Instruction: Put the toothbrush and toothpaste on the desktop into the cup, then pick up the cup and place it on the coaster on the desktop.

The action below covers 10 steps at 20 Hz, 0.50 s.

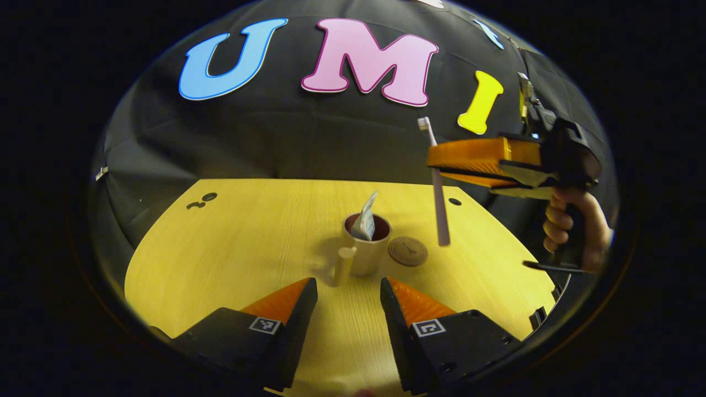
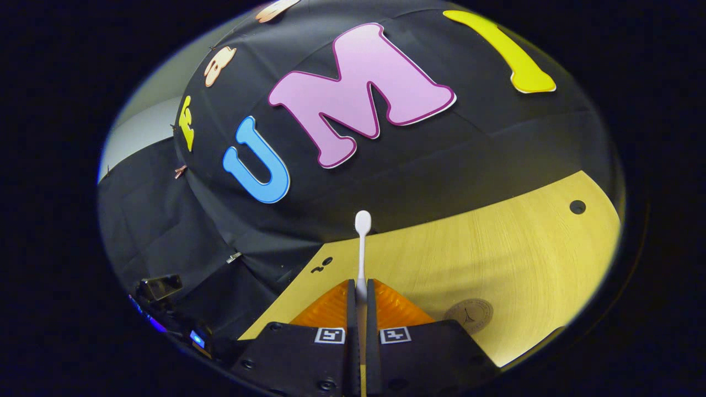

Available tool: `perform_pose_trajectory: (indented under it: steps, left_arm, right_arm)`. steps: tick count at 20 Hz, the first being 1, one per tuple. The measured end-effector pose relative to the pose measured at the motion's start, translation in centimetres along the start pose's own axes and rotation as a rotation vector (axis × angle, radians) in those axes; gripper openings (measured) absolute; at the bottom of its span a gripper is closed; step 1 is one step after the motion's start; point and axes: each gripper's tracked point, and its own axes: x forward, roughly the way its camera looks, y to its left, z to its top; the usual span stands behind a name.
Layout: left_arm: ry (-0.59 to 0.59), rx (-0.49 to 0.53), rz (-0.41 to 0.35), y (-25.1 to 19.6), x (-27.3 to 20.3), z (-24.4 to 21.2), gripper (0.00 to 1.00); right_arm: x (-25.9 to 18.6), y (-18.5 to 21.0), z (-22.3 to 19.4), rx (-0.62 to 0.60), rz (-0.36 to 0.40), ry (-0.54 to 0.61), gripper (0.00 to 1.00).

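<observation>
A toothbrush [image 1: 439, 187] hangs upright above the wooden table [image 1: 248, 242], clamped between both fingers of the right gripper [image 1: 441, 165], bristles uppermost and handle end clear of the surface. A hand [image 1: 573, 229] grips that tool from behind. Below and to one side, the cup [image 1: 365, 245] stands on the table with the toothpaste [image 1: 365, 218] tilted inside it, the round coaster [image 1: 407, 251] just beside it. The left gripper [image 1: 348, 300] hovers near the cup, fingers apart and holding nothing.

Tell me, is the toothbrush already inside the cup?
No, the toothbrush hangs upright in the right gripper, above the table beside the cup.
</observation>
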Motion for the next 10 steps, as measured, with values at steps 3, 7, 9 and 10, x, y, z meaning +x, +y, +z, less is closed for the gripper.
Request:
perform_pose_trajectory:
  steps: [3, 7, 9, 10]
  left_arm:
    - [0.009, -0.043, 0.014, 0.2, -0.9, -0.8, 0.72]
    - [0.017, -0.071, 0.046, 0.6, -2.0, -1.4, 0.71]
    - [0.026, -0.076, 0.069, 1.0, -2.4, -1.8, 0.71]
    - [0.029, -0.079, 0.081, 1.2, -2.7, -2.0, 0.71]
  right_arm:
    - [2.7, -0.6, 0.2, -0.029, 0.011, -0.025, 0.08]
    - [5.8, -2.5, 0.3, -0.056, -0.003, -0.048, 0.08]
    - [7.4, -3.4, 0.2, -0.044, -0.009, -0.057, 0.08]
    - [8.0, -3.8, 0.0, -0.045, -0.015, -0.055, 0.08]
